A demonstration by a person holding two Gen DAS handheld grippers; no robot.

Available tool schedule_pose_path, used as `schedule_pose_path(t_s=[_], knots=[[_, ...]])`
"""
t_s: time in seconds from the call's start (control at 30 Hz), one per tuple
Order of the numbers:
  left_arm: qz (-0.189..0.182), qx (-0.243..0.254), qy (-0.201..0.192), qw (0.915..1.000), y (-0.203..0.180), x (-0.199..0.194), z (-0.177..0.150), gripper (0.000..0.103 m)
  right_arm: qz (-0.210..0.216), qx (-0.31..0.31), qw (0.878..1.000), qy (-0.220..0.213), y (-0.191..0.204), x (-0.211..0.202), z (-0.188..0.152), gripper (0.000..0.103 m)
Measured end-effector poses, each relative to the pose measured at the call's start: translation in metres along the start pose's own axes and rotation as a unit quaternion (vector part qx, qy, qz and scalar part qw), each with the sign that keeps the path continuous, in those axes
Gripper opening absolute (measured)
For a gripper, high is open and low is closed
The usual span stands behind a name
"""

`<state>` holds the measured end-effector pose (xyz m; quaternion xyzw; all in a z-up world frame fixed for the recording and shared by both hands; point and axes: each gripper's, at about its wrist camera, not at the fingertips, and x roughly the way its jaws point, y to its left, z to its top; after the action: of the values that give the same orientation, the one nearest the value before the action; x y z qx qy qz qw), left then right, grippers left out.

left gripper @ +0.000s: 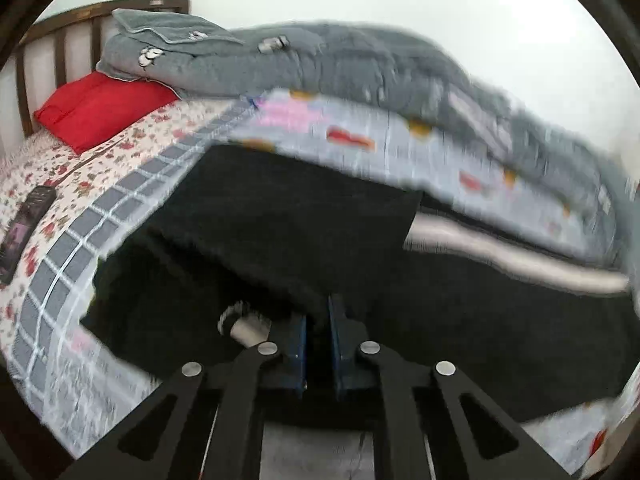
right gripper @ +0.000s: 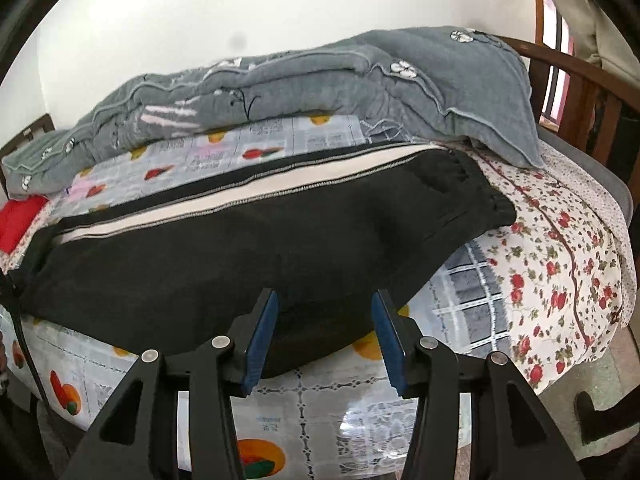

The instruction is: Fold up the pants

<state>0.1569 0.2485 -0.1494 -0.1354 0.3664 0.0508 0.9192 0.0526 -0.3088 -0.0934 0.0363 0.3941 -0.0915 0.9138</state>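
On the bed (right gripper: 560,264), the black pants (right gripper: 248,256) lie flat. My left gripper (left gripper: 317,344) has its jaws clamped on their limp fabric; my right gripper (right gripper: 325,336) holds its jaws apart. Soft, light cloth: grip hem edges.

Black pants (right gripper: 248,248) carry a white side stripe (right gripper: 256,194). The far quilt (right gripper: 320,80) is grey with white flowers, the sheet (right gripper: 560,264) white with red roses, the pillow (left gripper: 100,108) plain red.

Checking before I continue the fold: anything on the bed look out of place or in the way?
One thing: a dark phone-like slab lies loose on the floral sheet, left of the black pants. It is apart from them, so probably harmless.
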Motion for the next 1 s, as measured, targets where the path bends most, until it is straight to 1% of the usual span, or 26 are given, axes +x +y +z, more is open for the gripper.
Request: schedule_pose_path(t_s=[0.03, 0.1, 0.23, 0.27, 0.43, 0.53, 0.67, 0.7, 0.77, 0.8, 0.87, 0.9, 0.93, 0.97, 1.0], knots=[[-0.004, -0.013, -0.012, 0.9998, 0.005, -0.002, 0.011, 0.01, -0.001, 0.0, 1.0, 0.003, 0.002, 0.002, 0.0, 0.048], [0.002, -0.015, -0.026, 0.9995, 0.008, -0.002, 0.031, 0.009, -0.006, -0.002, 1.0, 0.01, 0.006, 0.009, 0.001, 0.048], [0.038, 0.004, -0.059, 0.9975, 0.01, 0.008, 0.073, 0.009, -0.01, -0.002, 1.0, 0.017, 0.016, 0.021, 0.006, 0.048], [0.041, 0.002, -0.063, 0.9971, 0.013, 0.012, 0.082, 0.009, -0.011, -0.001, 1.0, 0.017, 0.017, 0.024, 0.007, 0.048], [0.038, -0.026, -0.052, 0.9976, 0.034, 0.046, 0.124, 0.009, -0.017, -0.002, 0.999, 0.028, 0.03, 0.039, 0.012, 0.048], [0.042, -0.032, -0.044, 0.9977, 0.046, 0.063, 0.133, 0.009, -0.025, -0.008, 0.999, 0.033, 0.037, 0.045, 0.015, 0.048], [0.026, -0.061, -0.024, 0.9975, 0.067, 0.084, 0.136, 0.009, -0.028, -0.012, 0.999, 0.033, 0.047, 0.049, 0.019, 0.048], [0.028, -0.063, -0.018, 0.9975, 0.069, 0.089, 0.135, 0.009, -0.028, -0.013, 0.999, 0.031, 0.049, 0.049, 0.02, 0.048], [0.036, -0.06, 0.001, 0.9975, 0.07, 0.106, 0.131, 0.009, -0.025, -0.016, 0.999, 0.031, 0.053, 0.052, 0.019, 0.048], [0.04, -0.052, 0.009, 0.9978, 0.069, 0.111, 0.129, 0.011, -0.027, -0.018, 0.999, 0.035, 0.056, 0.056, 0.019, 0.048], [0.046, -0.036, 0.016, 0.9982, 0.067, 0.113, 0.126, 0.011, -0.028, -0.019, 0.999, 0.04, 0.06, 0.06, 0.019, 0.048], [0.04, -0.031, 0.017, 0.9986, 0.066, 0.11, 0.125, 0.016, -0.026, -0.02, 0.999, 0.043, 0.063, 0.062, 0.02, 0.048], [0.027, -0.028, 0.016, 0.9991, 0.066, 0.106, 0.123, 0.02, -0.027, -0.022, 0.999, 0.043, 0.064, 0.062, 0.02, 0.048], [0.017, -0.025, 0.017, 0.9994, 0.066, 0.103, 0.123, 0.036, -0.029, -0.025, 0.998, 0.041, 0.066, 0.062, 0.02, 0.048], [0.011, -0.018, 0.02, 0.9996, 0.065, 0.1, 0.123, 0.061, -0.031, -0.029, 0.998, 0.037, 0.069, 0.061, 0.021, 0.048]])
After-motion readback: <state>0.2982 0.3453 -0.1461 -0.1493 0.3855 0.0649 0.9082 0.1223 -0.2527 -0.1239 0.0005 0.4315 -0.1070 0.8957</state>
